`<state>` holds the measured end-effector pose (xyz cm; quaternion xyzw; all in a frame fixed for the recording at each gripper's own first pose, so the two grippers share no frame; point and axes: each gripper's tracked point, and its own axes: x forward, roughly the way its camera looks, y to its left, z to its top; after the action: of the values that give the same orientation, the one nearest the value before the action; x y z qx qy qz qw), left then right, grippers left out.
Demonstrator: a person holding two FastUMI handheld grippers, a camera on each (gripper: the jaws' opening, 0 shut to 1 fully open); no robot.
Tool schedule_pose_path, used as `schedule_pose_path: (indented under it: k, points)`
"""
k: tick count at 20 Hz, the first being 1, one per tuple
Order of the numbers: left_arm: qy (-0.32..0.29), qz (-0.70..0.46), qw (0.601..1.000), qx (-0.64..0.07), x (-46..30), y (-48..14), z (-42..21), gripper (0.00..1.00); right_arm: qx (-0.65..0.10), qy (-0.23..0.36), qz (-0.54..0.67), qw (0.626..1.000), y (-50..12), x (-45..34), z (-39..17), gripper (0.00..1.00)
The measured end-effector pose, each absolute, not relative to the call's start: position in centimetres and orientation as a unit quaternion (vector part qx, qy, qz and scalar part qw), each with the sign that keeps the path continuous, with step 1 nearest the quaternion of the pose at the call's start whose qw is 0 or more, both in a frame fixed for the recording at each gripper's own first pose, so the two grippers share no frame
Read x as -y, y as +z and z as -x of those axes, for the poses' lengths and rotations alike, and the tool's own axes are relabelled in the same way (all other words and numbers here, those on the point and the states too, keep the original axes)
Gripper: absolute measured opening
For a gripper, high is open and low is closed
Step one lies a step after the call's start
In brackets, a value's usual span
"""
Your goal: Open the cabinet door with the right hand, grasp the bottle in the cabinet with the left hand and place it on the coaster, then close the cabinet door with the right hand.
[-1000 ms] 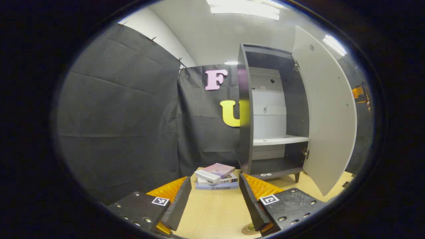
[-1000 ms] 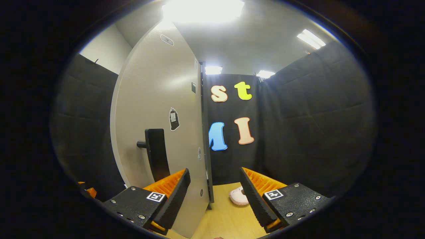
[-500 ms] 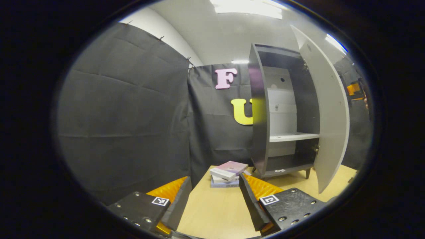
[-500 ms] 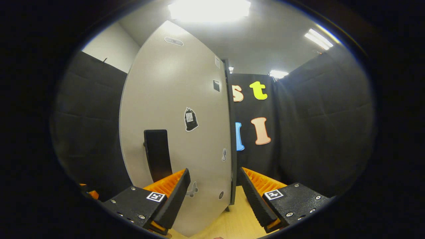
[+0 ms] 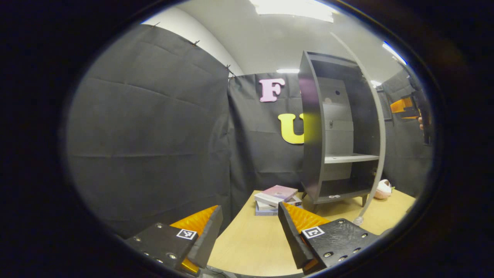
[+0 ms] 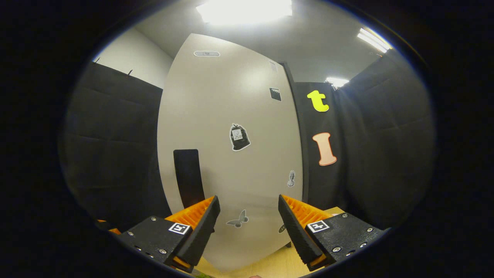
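Cabinet (image 5: 332, 127) on wooden table (image 5: 247, 243); black cloth walls (image 5: 146, 135) around

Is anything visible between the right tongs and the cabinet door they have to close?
Nothing visible. The right tongs are open and empty, facing the cabinet door; its dark handle sits just left of them, unobstructed.

- Black cloth walls (image 5: 146, 127) closed the booth on all sides.
- The ceiling (image 5: 270, 42) was pale, with bright light panels (image 6: 243, 7).
- A light wooden table (image 5: 247, 239) stood below.
- A white wall (image 6: 127, 61) rose behind the cloth.
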<state>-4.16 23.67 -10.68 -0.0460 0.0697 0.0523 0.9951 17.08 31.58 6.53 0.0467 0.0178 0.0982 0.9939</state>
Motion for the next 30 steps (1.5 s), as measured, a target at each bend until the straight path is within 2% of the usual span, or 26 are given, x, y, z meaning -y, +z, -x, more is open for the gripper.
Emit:
schedule_pose_path:
  k: [1, 2, 3, 4, 8, 9, 10, 11, 12, 15, 16, 17, 18, 19, 21, 22, 23, 25, 26, 30]
  points:
    - [0.053, 0.046, 0.995, -0.068, -23.9, -10.3, 4.2, 0.83, -0.016, 0.101, -0.043, 0.994, 6.6, -31.9, -16.9, 0.94]
    - [0.054, 0.043, 0.996, -0.064, -24.2, -9.9, 4.1, 0.87, -0.014, 0.105, -0.039, 0.994, 6.6, -32.3, -16.8, 0.94]
    - [0.054, 0.038, 0.996, -0.059, -24.5, -9.4, 4.1, 0.83, -0.012, 0.109, -0.036, 0.993, 6.7, -32.6, -16.5, 0.94]
    - [0.054, 0.033, 0.996, -0.055, -24.6, -9.1, 4.0, 0.87, -0.01, 0.112, -0.032, 0.993, 6.6, -32.8, -16.5, 0.94]
    - [0.036, 0.025, 0.997, -0.056, -23.3, -8.8, 2.8, 0.87, -0.017, 0.109, -0.027, 0.993, 5.6, -32.7, -16.0, 0.94]
    - [0.027, 0.024, 0.998, -0.056, -22.7, -8.7, 2.4, 0.83, -0.02, 0.108, -0.028, 0.994, 5.4, -32.5, -15.7, 0.94]
    - [0.02, 0.021, 0.998, -0.054, -22.1, -8.6, 2.0, 0.83, -0.022, 0.107, -0.029, 0.994, 5.3, -32.3, -15.4, 0.94]
    - [0.015, 0.02, 0.998, -0.053, -21.5, -8.3, 1.5, 0.87, -0.022, 0.108, -0.029, 0.993, 5.1, -32.1, -15.1, 0.94]
    - [0.01, 0.02, 0.998, -0.052, -20.8, -8.1, 1.3, 0.87, -0.02, 0.108, -0.028, 0.994, 4.9, -31.6, -14.7, 0.94]
    - [-0.004, 0.033, 0.998, -0.049, -18.0, -6.9, 0.6, 0.87, -0.013, 0.102, -0.021, 0.994, 4.6, -29.3, -13.3, 0.94]
    - [-0.01, 0.035, 0.998, -0.048, -16.9, -6.5, 0.3, 0.83, -0.012, 0.099, -0.018, 0.995, 4.4, -28.4, -13.0, 0.94]
    - [-0.016, 0.035, 0.998, -0.046, -15.9, -5.9, 0.2, 0.87, -0.009, 0.095, -0.016, 0.995, 4.4, -27.3, -12.8, 0.94]
    - [-0.021, 0.031, 0.998, -0.044, -14.9, -5.4, 0.1, 0.83, -0.008, 0.091, -0.016, 0.996, 4.3, -26.3, -12.7, 0.94]
    - [-0.025, 0.028, 0.998, -0.042, -13.9, -4.9, 0.0, 0.87, -0.009, 0.089, -0.016, 0.996, 4.3, -25.4, -12.5, 0.94]
    - [-0.034, 0.025, 0.998, -0.039, -11.7, -3.9, 0.0, 0.87, -0.008, 0.086, -0.018, 0.996, 4.2, -23.6, -12.2, 0.94]
    - [-0.037, 0.025, 0.998, -0.039, -10.8, -3.6, 0.0, 0.83, -0.006, 0.083, -0.017, 0.996, 4.2, -22.6, -12.0, 0.94]
    - [-0.042, 0.026, 0.998, -0.038, -9.7, -3.2, 0.0, 0.87, -0.004, 0.081, -0.014, 0.997, 4.2, -21.7, -11.7, 0.94]
    - [-0.045, 0.027, 0.998, -0.032, -7.8, -2.4, 0.1, 0.87, -0.002, 0.076, -0.008, 0.997, 3.9, -19.8, -11.4, 0.94]
    - [-0.047, 0.026, 0.998, -0.03, -7.1, -2.1, 0.0, 0.83, -0.003, 0.075, -0.006, 0.997, 3.6, -19.0, -11.3, 0.94]
    - [-0.051, 0.023, 0.998, -0.023, -4.2, -0.3, -0.1, 0.83, -0.001, 0.063, 0.003, 0.998, 3.2, -15.8, -10.8, 0.94]
